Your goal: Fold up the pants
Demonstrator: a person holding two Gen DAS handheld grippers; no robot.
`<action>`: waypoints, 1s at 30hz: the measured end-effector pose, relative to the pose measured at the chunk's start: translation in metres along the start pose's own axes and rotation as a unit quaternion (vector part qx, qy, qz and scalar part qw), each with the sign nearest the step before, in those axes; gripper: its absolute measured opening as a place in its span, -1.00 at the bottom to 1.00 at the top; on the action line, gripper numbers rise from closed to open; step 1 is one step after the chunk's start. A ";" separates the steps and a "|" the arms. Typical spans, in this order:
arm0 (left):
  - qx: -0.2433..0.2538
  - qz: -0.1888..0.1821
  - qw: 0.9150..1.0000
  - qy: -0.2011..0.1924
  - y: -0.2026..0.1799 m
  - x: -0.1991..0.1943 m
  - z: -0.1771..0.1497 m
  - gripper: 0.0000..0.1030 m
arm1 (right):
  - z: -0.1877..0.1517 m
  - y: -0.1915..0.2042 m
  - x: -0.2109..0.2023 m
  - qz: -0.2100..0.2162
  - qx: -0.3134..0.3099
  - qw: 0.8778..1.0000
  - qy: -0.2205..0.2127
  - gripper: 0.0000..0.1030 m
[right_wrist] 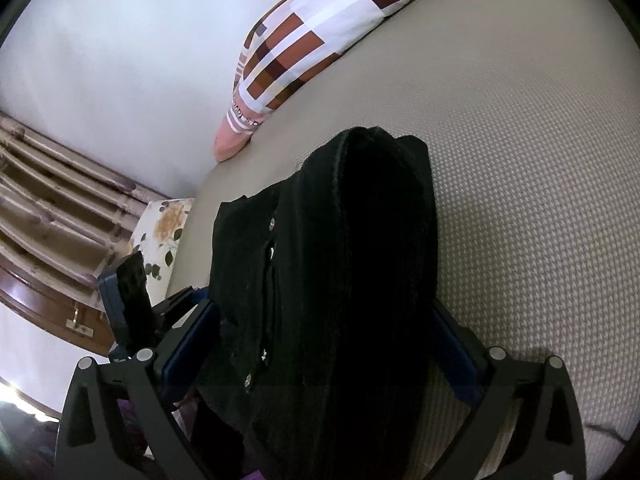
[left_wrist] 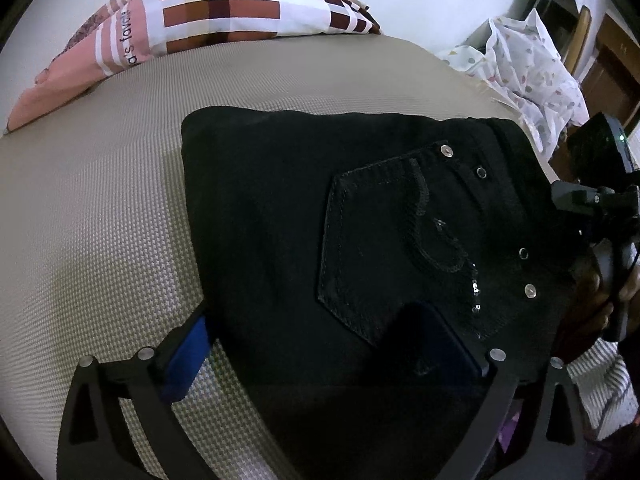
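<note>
On the beige woven mattress [left_wrist: 100, 208] lie the black pants [left_wrist: 360, 220], folded into a compact block with a back pocket [left_wrist: 384, 248] facing up and metal rivets along its edge toward 3 o'clock in the left wrist view. Toward 11 o'clock from the pants, against the white wall, sits a pillow [left_wrist: 224, 8] in a checked brown, white and pink cover, well apart from the garment. At 2 o'clock a dotted white cloth [left_wrist: 532, 64] is bunched beside the bed.

The left gripper [left_wrist: 324, 356] stands with its jaws spread wide — one blue pad sits over bare mattress at 7 o'clock, the other over the dark fabric at 5 o'clock, and neither presses on the cloth. A hand [left_wrist: 612, 300] at 3 o'clock holds the other tool at the pocket side of the pants.

From the right wrist view, the right gripper [right_wrist: 324, 356] has a thick fold of the pants [right_wrist: 332, 260] rising between its jaws, the fabric filling the gap from one blue pad to the other — whether the pads squeeze it I cannot tell. The pillow [right_wrist: 304, 40] lies at 12 o'clock here, and a floral cushion [right_wrist: 164, 232] shows at 9 o'clock past the mattress edge.
</note>
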State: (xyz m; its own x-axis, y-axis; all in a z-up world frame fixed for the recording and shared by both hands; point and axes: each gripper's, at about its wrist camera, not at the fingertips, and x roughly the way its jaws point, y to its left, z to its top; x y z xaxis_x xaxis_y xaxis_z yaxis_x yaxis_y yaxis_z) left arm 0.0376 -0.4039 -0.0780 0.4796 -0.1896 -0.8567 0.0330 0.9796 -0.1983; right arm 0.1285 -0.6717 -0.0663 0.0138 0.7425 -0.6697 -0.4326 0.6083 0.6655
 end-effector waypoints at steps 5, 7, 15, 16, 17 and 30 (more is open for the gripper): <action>0.004 0.005 1.000 -0.001 -0.001 0.001 -0.001 0.99 | 0.001 0.001 0.002 -0.002 -0.004 1.000 0.000 0.95; 0.006 0.007 1.000 -0.002 -0.002 0.001 -0.002 0.99 | 0.001 0.002 0.003 -0.006 -0.010 1.000 0.002 0.95; 0.010 0.010 1.000 -0.003 -0.005 0.001 -0.002 1.00 | 0.003 0.003 0.004 -0.002 -0.011 1.000 0.015 0.99; 0.010 0.011 1.000 -0.003 -0.005 0.001 -0.002 1.00 | 0.003 0.003 0.004 -0.002 -0.011 1.000 0.015 0.99; 0.010 0.012 1.000 -0.003 -0.005 0.001 -0.002 1.00 | 0.003 0.002 0.003 -0.001 -0.011 1.000 0.015 1.00; 0.021 0.012 1.000 -0.011 -0.007 0.001 -0.004 1.00 | -0.002 0.007 0.003 -0.004 -0.031 0.999 0.012 1.00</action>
State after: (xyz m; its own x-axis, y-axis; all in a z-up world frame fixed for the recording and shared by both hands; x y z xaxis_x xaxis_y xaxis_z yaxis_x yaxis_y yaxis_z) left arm 0.0345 -0.4115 -0.0791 0.4992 -0.1646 -0.8507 0.0577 0.9859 -0.1570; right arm 0.1236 -0.6664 -0.0644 -0.0037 0.7308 -0.6826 -0.4883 0.5944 0.6390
